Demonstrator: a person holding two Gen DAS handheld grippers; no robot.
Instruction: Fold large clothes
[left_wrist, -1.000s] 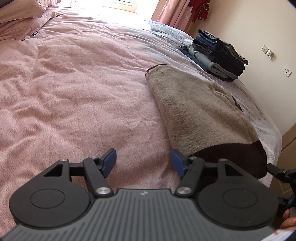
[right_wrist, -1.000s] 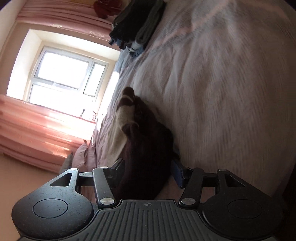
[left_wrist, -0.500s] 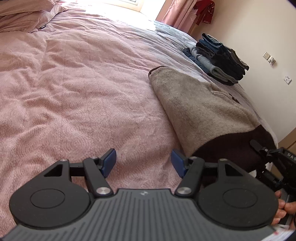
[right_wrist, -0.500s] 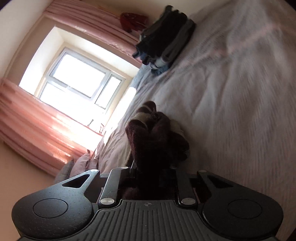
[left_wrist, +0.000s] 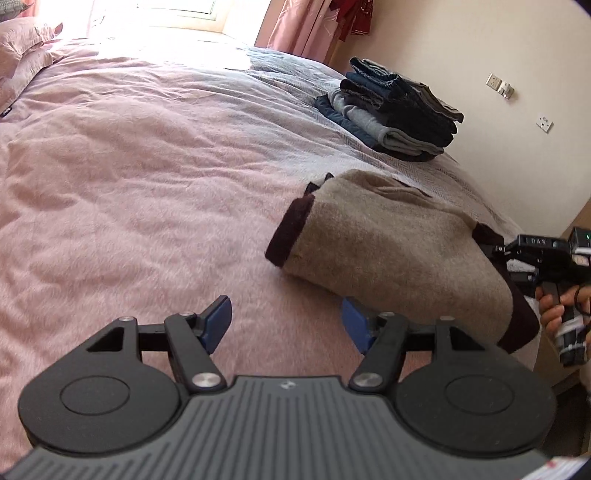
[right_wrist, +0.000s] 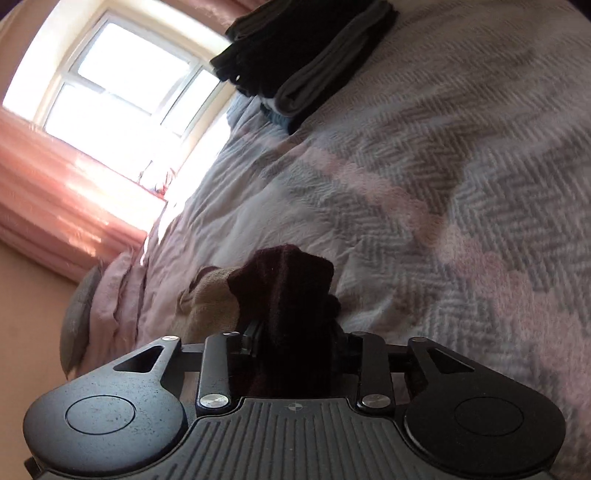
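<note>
A beige knitted sweater (left_wrist: 388, 251) with dark maroon bands lies folded over on the bed's right side. My left gripper (left_wrist: 286, 314) is open just in front of its near edge, blue pads apart over the pink cover, nothing between them. My right gripper (left_wrist: 517, 247) comes in from the right at the sweater's far corner. In the right wrist view a bunched dark maroon part of the sweater (right_wrist: 284, 280) stands up between the right gripper (right_wrist: 295, 332) fingers. Its jaws are opening, though the fingers still sit tight against the fabric.
A stack of folded dark and grey clothes (left_wrist: 395, 110) sits further back by the right edge, also in the right wrist view as the stack (right_wrist: 295, 55). The pink bed cover (left_wrist: 147, 184) spreads left; pillows lie at the far left. A hand (left_wrist: 554, 310) holds the right tool beside the wall.
The right gripper closed on the sweater's dark band and carried it across, so the sweater now lies shorter and doubled. The left view swung right, toward the sweater.
</note>
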